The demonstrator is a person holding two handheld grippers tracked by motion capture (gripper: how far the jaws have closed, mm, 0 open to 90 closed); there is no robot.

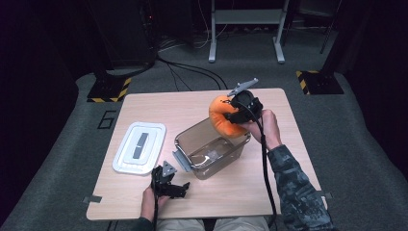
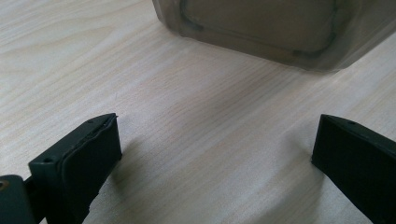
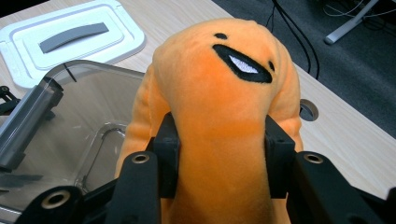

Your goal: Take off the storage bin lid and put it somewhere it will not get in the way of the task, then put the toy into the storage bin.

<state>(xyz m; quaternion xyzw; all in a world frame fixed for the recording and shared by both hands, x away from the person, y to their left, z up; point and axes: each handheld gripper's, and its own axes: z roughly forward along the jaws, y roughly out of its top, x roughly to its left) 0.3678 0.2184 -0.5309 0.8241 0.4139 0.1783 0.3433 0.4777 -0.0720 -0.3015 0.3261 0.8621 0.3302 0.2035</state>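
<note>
Right now the right gripper is squeezing the orange plush toy between its jaws, holding it above the clear bin's far rim at about one o'clock from the bin's middle. The toy is bulging past the pads, so it could be catching on that rim and tipping or shoving the light bin. The left gripper is sitting open on the table at seven o'clock of the bin, gripping nothing. The white lid is lying at nine o'clock, leaving open room to the right.

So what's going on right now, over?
Right hand-held gripper clamps orange plush toy above clear container. Left hand-held gripper open, idle. Nothing blocking.
</note>
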